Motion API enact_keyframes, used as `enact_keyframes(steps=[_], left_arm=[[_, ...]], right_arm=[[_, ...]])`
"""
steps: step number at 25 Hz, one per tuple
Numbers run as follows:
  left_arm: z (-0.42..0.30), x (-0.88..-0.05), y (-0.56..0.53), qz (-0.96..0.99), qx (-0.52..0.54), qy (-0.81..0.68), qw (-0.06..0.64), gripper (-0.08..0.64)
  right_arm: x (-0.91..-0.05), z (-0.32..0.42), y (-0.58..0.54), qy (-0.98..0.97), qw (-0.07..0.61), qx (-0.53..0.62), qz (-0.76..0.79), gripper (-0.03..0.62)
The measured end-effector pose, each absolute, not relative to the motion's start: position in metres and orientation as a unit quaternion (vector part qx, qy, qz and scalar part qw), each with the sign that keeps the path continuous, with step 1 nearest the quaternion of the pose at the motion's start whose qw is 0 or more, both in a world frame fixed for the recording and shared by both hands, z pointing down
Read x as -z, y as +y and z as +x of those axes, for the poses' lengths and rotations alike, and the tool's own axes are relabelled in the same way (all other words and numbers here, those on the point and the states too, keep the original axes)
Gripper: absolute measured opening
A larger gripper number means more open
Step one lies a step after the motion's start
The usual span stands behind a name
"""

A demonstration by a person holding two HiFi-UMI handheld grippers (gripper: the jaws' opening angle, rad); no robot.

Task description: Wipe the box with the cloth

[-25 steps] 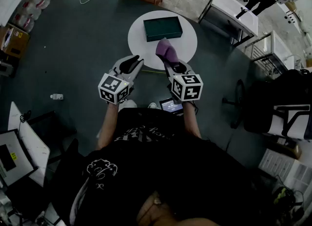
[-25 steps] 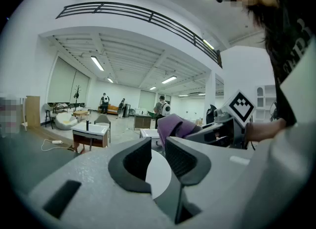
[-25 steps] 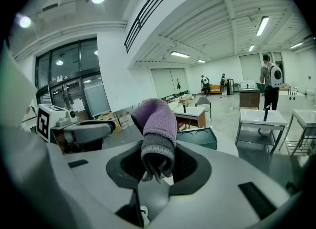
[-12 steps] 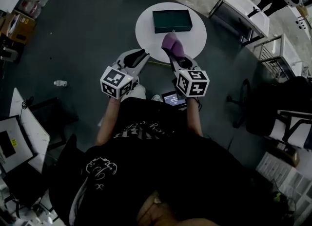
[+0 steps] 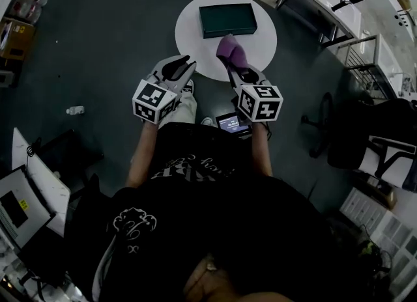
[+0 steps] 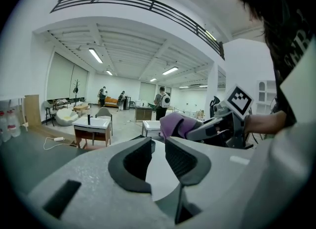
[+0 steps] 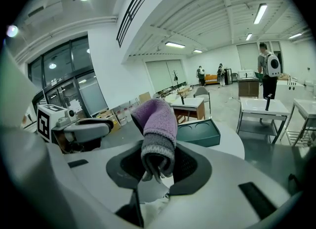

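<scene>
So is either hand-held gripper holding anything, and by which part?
The right hand-held gripper clamps the purple cloth by its grey lower end; the left hand-held gripper is open and empty.

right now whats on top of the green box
Nothing lies on the green box: its top shows bare in the head view. The purple cloth, clamped in the fingers of the right gripper, is short of it. Its inside is covered.
</scene>
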State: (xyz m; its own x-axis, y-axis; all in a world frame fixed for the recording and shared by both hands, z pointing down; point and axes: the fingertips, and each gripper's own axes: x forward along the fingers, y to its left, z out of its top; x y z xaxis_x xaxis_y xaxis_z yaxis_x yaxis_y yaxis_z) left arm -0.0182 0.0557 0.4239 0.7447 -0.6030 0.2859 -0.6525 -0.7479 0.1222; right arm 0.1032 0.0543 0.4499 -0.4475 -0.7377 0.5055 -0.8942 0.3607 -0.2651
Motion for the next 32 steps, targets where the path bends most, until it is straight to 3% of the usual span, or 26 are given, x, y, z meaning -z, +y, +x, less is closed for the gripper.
enact_keyframes(steps=[14,20,32], left_arm=[[-0.041,-0.441,-0.088,0.945,-0.130,-0.281,0.107,0.097],[-0.038,-0.461,-0.123,0.953,-0.135,-0.240,0.128,0.097],[-0.025,-0.479,-0.160,0.957,-0.138,-0.209,0.144,0.097]], right_arm=[[-0.502,0.076,-0.107,-0.788,0.283,-0.260,0.481,0.101],[-0.540,0.046,-0.165,-0.784,0.294,-0.322,0.441,0.101],[-0.608,0.035,-0.211,-0.752,0.395,-0.339,0.406,0.101]])
